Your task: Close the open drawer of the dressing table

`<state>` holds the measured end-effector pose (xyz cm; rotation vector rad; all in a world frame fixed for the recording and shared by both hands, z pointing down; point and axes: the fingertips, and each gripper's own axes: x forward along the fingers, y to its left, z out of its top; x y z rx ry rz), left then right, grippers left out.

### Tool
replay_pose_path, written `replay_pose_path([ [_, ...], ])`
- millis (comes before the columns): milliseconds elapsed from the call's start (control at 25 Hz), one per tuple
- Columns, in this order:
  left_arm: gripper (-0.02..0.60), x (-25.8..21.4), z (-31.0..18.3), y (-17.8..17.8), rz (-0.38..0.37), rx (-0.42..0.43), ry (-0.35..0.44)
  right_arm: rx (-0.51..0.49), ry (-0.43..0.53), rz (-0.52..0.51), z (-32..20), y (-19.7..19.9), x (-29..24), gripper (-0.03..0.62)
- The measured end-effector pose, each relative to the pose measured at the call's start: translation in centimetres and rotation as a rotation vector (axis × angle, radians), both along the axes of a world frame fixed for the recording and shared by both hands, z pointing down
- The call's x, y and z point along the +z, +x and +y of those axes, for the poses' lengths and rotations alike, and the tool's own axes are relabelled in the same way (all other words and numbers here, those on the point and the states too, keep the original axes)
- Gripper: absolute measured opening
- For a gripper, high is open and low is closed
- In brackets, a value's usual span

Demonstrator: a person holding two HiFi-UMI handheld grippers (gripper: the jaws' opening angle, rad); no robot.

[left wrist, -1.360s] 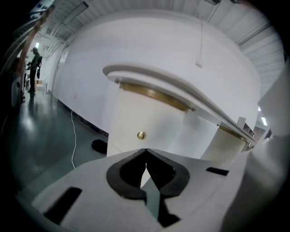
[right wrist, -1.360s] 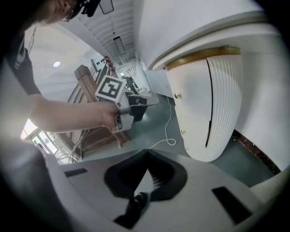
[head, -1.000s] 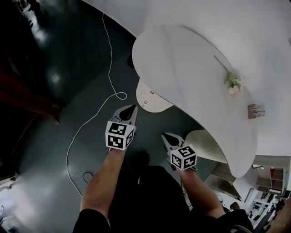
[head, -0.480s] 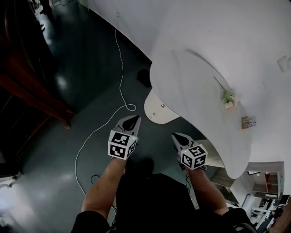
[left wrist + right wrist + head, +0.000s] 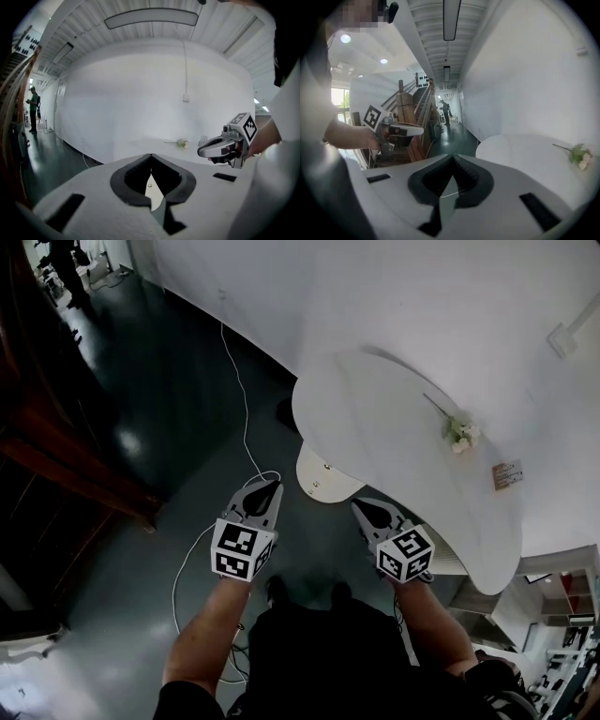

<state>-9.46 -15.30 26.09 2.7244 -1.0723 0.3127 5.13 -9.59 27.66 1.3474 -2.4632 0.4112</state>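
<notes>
Drawer [image 5: 322,474] of the dressing table stands open, a rounded white front with two small knobs jutting from under the near edge of the white oval tabletop [image 5: 394,418]. From my head view it sits ahead of my two tools and roughly between them, and neither touches it.

I hold my left tool [image 5: 265,487] over the dark floor [image 5: 141,418], just short of the drawer's left side. Its jaws are closed, tips meeting, with nothing caught in the hollow behind them. My right tool [image 5: 362,507] hangs near the drawer's right side, below the tabletop's edge. It is closed tip to tip too, and empty. The two tools are apart, side by side, both pointing toward the table. Each shows in the other's camera, the right tool [image 5: 202,151] in the left gripper view and the left tool [image 5: 419,131] in the right gripper view.

On the tabletop lies a small white flower [image 5: 458,434] on a thin stem, toward the wall [image 5: 403,296], and a small card [image 5: 507,474] lies farther to the right. A white cable [image 5: 236,381] trails across the floor and loops just ahead of my left tool. A wooden staircase [image 5: 66,451] is off to my left, and a person [image 5: 33,101] stands far down the corridor.
</notes>
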Motion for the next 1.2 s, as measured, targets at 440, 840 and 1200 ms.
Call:
replay_pose_path([
  [440, 0.008, -6.6, 6.3, 10.6, 0.027, -0.055, 0.068, -0.046, 0.201, 0.021, 6.0, 12.0, -7.3, 0.005],
  [840, 0.008, -10.4, 12.5, 19.0, -0.006, -0.079, 0.146, 0.02, 0.343, -0.085, 12.0, 22.9, -13.2, 0.005],
  [1200, 0.009, -11.2, 11.3, 17.1, -0.006, -0.087, 0.133, 0.067, 0.369, -0.052, 11.5, 23.7, -14.4, 0.003],
])
